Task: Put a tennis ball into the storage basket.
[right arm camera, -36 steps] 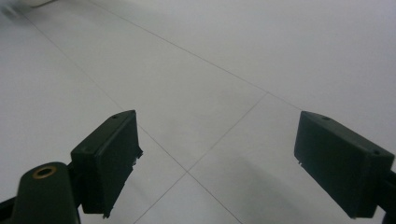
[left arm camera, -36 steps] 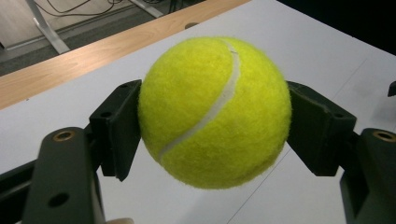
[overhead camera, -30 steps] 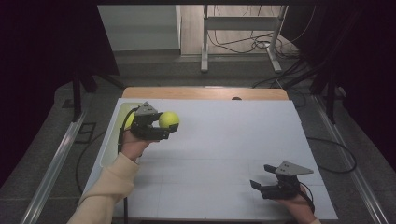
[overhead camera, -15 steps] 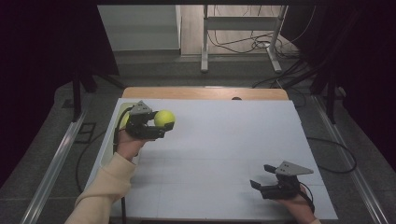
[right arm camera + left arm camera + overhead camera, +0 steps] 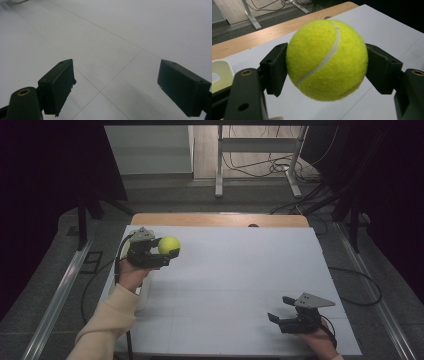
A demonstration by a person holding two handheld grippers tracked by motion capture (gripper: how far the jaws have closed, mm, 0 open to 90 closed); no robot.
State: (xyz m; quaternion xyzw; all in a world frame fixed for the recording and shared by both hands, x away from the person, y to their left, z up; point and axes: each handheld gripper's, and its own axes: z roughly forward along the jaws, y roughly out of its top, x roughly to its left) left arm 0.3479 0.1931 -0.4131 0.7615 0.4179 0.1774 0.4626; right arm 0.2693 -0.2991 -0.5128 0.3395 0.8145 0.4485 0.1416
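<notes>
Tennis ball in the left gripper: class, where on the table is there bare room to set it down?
The white table top is bare between the left gripper, which holds the tennis ball, and the right gripper. The far right stretch is bare too. The left edge is tighter: a pale tray sits there.

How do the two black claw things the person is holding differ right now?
The left gripper is shut on a yellow tennis ball, its pads pressing both sides; the right gripper has its jaws wide apart with nothing between them. The left gripper is held near the far left of the white table; the right gripper sits low at the near right corner. Both are black, two-jawed and hand-held.
</notes>
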